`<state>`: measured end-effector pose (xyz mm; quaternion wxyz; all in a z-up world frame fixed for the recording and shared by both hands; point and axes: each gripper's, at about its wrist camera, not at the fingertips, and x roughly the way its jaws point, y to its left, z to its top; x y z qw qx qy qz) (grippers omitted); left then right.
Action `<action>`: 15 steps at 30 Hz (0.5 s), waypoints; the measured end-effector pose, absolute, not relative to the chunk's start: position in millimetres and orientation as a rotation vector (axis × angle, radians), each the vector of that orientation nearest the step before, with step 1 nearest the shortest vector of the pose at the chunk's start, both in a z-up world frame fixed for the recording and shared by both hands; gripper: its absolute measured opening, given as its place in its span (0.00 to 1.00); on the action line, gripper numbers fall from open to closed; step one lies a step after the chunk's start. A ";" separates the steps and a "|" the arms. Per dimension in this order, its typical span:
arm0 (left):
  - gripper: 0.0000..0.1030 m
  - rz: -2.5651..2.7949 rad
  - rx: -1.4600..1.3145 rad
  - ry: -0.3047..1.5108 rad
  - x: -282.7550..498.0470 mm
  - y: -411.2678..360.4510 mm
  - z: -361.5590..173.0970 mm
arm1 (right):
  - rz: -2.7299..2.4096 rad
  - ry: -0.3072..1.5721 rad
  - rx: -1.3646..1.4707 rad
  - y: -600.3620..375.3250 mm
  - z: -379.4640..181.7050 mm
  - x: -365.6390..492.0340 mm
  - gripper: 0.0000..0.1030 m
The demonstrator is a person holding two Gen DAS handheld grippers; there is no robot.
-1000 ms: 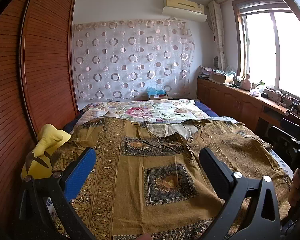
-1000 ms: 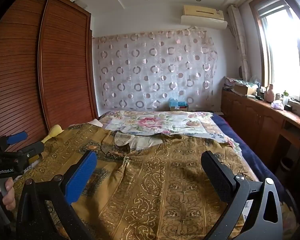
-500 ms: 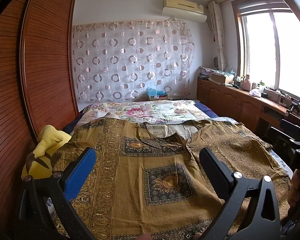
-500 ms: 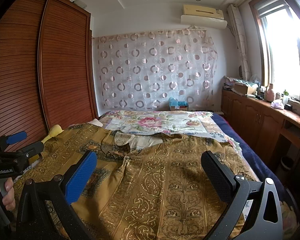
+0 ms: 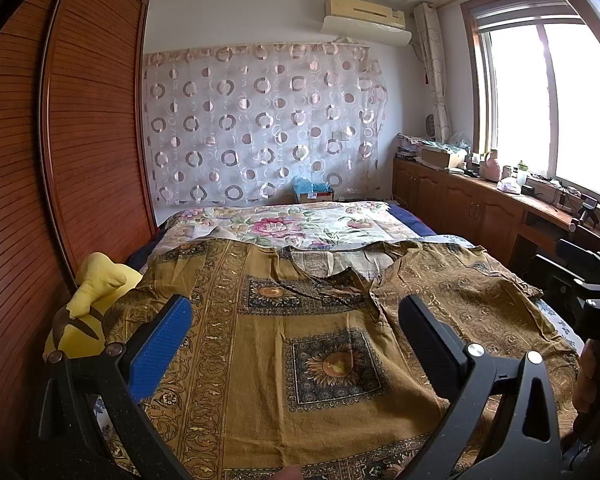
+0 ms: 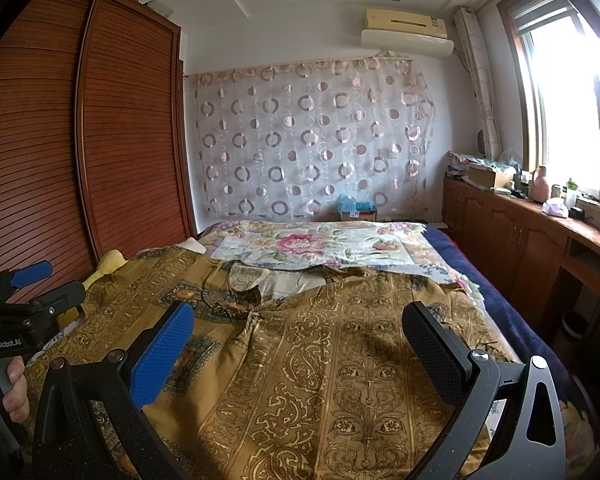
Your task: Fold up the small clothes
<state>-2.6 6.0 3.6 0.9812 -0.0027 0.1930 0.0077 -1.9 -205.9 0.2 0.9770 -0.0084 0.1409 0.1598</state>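
Observation:
A gold-brown patterned shirt lies spread flat across the bed, collar toward the far end, sleeves out to both sides. My left gripper hovers open over the shirt's left half, nothing between its fingers. My right gripper hovers open above the shirt's right half, also empty. In the right wrist view the left gripper shows at the left edge, held by a hand. In the left wrist view the right gripper's body shows at the right edge.
A floral bedspread covers the far part of the bed. A yellow plush toy sits at the bed's left edge against the wooden wardrobe. Low wooden cabinets with clutter run along the window side.

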 end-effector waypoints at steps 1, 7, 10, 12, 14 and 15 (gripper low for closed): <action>1.00 0.017 -0.005 0.388 -2.5 5.5 3.4 | 0.322 0.284 -0.017 -205.7 0.1 -1.7 1.00; 1.00 0.016 -0.004 0.388 -2.7 5.3 3.4 | 0.322 0.284 -0.016 -206.0 0.0 -1.5 1.00; 1.00 0.017 -0.003 0.388 -2.7 5.2 3.4 | 0.322 0.284 -0.016 -206.1 0.0 -1.5 1.00; 1.00 0.016 -0.003 0.387 -2.7 5.0 3.2 | 0.322 0.285 -0.016 -206.1 0.0 -1.4 1.00; 1.00 0.016 -0.003 0.386 -2.7 5.1 3.2 | 0.322 0.284 -0.016 -206.1 0.0 -1.3 1.00; 1.00 0.016 -0.003 0.387 -2.7 5.0 3.2 | 0.322 0.284 -0.015 -206.3 0.0 -1.3 1.00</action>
